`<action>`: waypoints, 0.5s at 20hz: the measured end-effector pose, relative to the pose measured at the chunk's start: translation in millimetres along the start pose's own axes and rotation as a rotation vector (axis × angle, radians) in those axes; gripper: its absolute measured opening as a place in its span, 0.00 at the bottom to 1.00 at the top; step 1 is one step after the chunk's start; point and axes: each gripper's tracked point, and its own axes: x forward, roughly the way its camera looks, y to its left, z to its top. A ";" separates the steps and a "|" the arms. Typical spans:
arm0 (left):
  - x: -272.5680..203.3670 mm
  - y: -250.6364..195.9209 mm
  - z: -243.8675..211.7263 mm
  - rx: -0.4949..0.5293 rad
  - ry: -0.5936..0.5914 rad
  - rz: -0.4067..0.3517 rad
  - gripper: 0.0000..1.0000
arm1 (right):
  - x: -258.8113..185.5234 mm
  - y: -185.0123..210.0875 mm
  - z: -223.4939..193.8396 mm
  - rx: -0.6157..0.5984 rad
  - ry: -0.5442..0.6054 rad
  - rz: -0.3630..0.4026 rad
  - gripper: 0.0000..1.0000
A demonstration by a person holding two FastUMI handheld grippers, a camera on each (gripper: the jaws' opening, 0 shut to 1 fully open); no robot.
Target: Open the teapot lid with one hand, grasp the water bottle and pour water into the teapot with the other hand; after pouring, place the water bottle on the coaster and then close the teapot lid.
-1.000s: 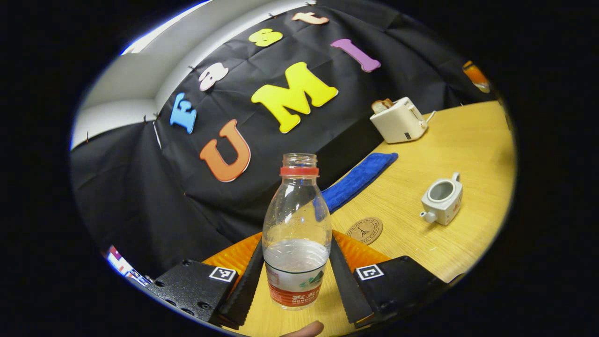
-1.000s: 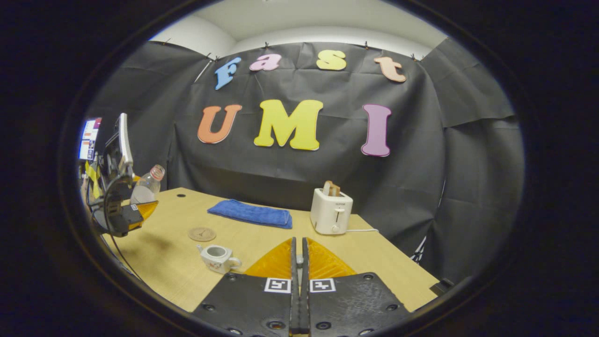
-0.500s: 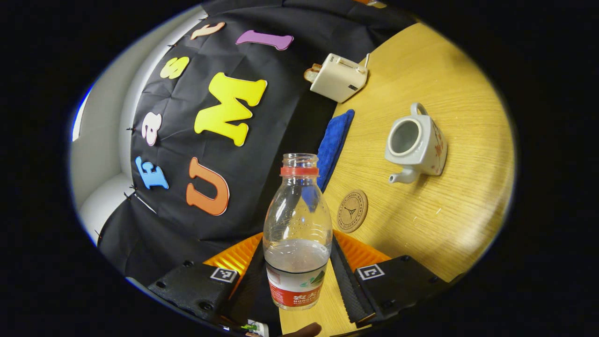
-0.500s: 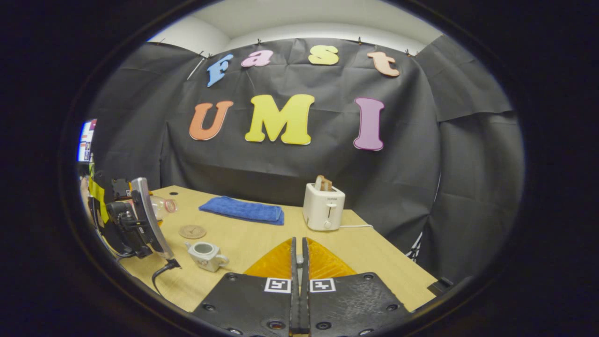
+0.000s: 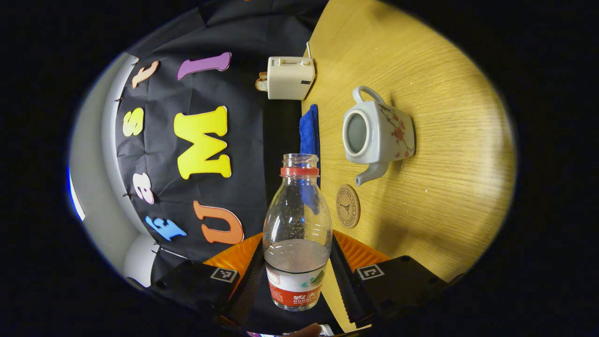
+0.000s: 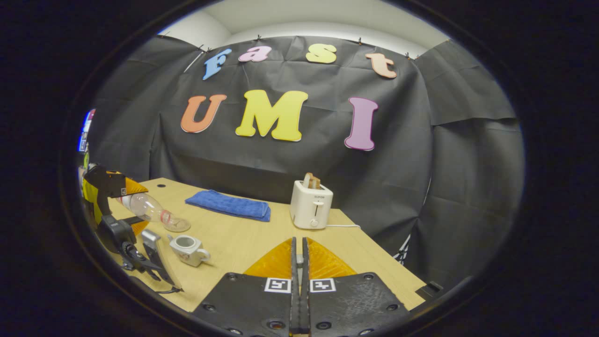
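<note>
Black cloth hangs behind a pale wooden tabletop (image 6: 243, 243), and the action sits at its left end. In the left gripper view, the left hand-held gripper (image 5: 295, 281) has both fingers pressed against the lower sides of the bottle (image 5: 296, 234), which is uncapped, with a red ring at the neck and water filling only its lower part. That view is rolled hard over, so the tabletop stands almost vertical on the right of the picture. In the right gripper view the same gripper and bottle (image 6: 149, 209) show at the far left, the bottle tipped well over with its mouth pointing down toward the teapot (image 6: 187, 248). The teapot stands upright near the front left edge, lid off, its round opening bare, spout and handle out to either side. The coaster (image 5: 348, 206) lies flat just behind the spout, near the left edge. A blue towel (image 6: 228, 205) lies along the back edge, and a white toaster (image 6: 310, 205) with bread in its slot stands further right on that edge. The right hand-held gripper (image 6: 298, 281) is raised over the front of the tabletop, fingers pressed together. Whether the lid is pinched between them, I cannot tell.
</note>
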 end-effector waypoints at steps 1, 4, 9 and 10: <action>2.0 -1.3 0.2 0.017 0.002 -0.010 0.77 | 0.9 -0.9 -1.6 0.000 0.002 -0.002 0.00; 2.6 -6.6 4.2 0.086 0.018 -0.038 0.77 | 3.3 -5.3 -3.6 -0.001 0.007 -0.013 0.00; -2.2 -14.8 13.6 0.202 0.046 -0.050 0.77 | 6.9 -5.5 -5.2 0.000 0.010 -0.009 0.00; 0.9 -12.5 13.8 0.219 0.050 -0.049 0.77 | 6.3 -6.6 -3.9 -0.002 0.006 -0.012 0.00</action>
